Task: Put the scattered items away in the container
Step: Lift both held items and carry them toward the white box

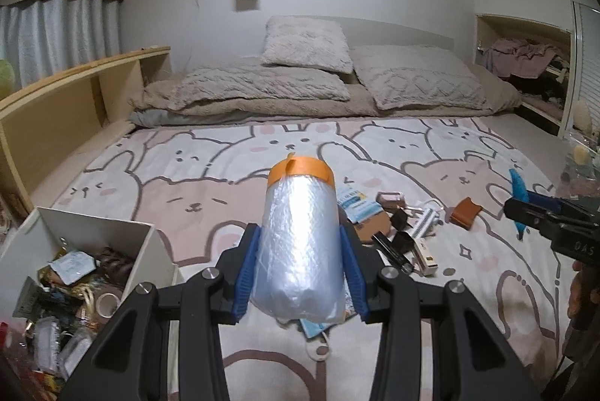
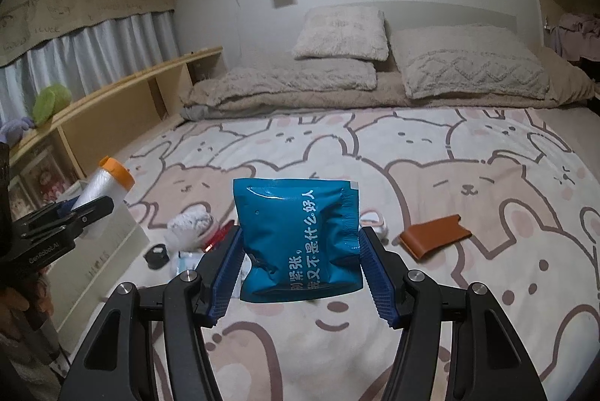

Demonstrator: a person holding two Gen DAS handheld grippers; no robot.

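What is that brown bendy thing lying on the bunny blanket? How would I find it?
Start at the bed's bunny blanket. Right of the blue packet in the right claw lies the brown leather holder, alone and flat. It is the only brown, folded-over piece there.

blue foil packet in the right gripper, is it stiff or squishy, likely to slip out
The blue foil packet looks puffed and creased where the right gripper pinches it, so probably soft and light. Its glossy skin may be slippery. It stands upright between the pads, so the grip seems adequate.

Right hand-held gripper (image 2: pixel 300 273) clamping blue packet (image 2: pixel 296 236), above bear-print bedspread (image 2: pixel 468 176)
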